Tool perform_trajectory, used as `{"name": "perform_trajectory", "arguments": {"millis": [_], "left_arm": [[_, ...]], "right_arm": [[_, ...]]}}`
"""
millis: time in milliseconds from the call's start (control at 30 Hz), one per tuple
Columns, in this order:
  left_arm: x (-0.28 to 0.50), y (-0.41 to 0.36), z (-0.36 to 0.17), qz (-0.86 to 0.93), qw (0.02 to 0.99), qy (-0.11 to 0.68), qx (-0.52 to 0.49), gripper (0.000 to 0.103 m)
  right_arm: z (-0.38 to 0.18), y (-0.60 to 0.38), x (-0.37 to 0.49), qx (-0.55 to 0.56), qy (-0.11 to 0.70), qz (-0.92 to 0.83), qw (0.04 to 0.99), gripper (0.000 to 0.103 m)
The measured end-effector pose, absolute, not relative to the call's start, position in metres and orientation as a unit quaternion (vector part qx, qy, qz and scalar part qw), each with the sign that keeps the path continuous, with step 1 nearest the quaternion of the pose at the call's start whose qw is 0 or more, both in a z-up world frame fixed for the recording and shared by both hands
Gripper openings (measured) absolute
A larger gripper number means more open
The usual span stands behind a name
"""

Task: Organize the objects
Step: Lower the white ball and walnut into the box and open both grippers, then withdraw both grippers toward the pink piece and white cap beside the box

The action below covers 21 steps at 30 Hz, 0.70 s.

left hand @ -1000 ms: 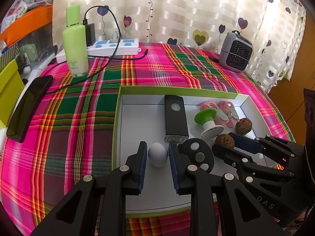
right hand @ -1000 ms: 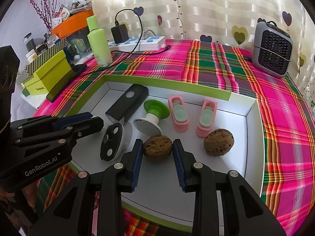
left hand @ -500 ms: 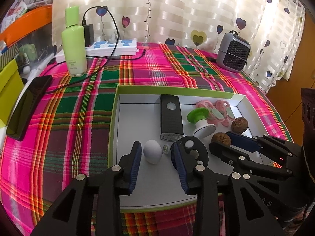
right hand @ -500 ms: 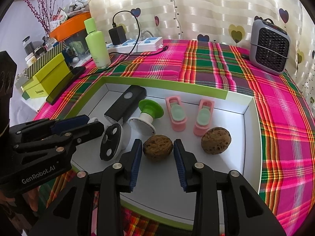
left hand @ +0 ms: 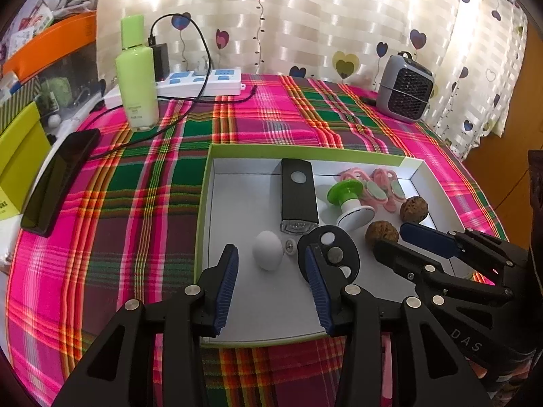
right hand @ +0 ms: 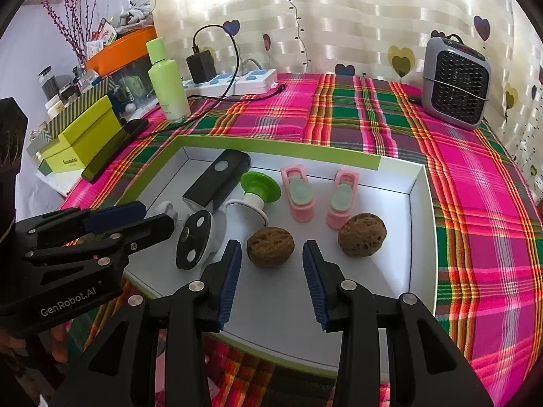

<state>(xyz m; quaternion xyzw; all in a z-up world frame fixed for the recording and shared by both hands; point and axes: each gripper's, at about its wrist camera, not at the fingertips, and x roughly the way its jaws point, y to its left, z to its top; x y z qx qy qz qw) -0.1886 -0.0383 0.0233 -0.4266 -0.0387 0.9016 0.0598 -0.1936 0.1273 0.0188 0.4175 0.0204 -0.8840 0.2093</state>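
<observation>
Inside tray: white egg-shaped ball [left hand: 267,250] and brown wrinkled walnut [right hand: 270,247] rest on the green-rimmed white tray [left hand: 305,151].
Left gripper [left hand: 271,273]: opening, released around ball.
Right gripper [right hand: 271,269]: opening, released around walnut.
Risk: a pad nudge could roll either.

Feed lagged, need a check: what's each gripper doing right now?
Left gripper: opening, clear of the white egg between its jaws.
Right gripper: opening, walnut between its jaws, not gripped.
</observation>
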Motion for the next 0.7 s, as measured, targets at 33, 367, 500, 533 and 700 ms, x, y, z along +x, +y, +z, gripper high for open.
{"name": "perform_trajectory", "arguments": {"millis": [33,367,500,533,700], "left_arm": [[-0.188,-0.038,0.024,0.902,0.059,-0.039,-0.426,0.04],[-0.177,-0.037,0.027,0.906,0.047,-0.031,-0.421,0.04],[-0.17,-0.036,0.03,0.91,0.037,-0.024,-0.413,0.04],[-0.169,-0.036,0.031,0.91,0.037,-0.026,-0.411,0.04],[-0.157,-0.031,0.038,0.916,0.035,-0.01,-0.399,0.04]], "right_arm": [[0.019,0.127,-0.193,0.417,0.02,-0.884,0.21,0.039],[0.022,0.126,-0.183,0.412,0.025,-0.887,0.205,0.039],[0.026,0.127,-0.178,0.407,0.025,-0.891,0.2,0.039],[0.027,0.128,-0.176,0.406,0.024,-0.892,0.199,0.039],[0.033,0.127,-0.167,0.398,0.024,-0.895,0.2,0.039]]}}
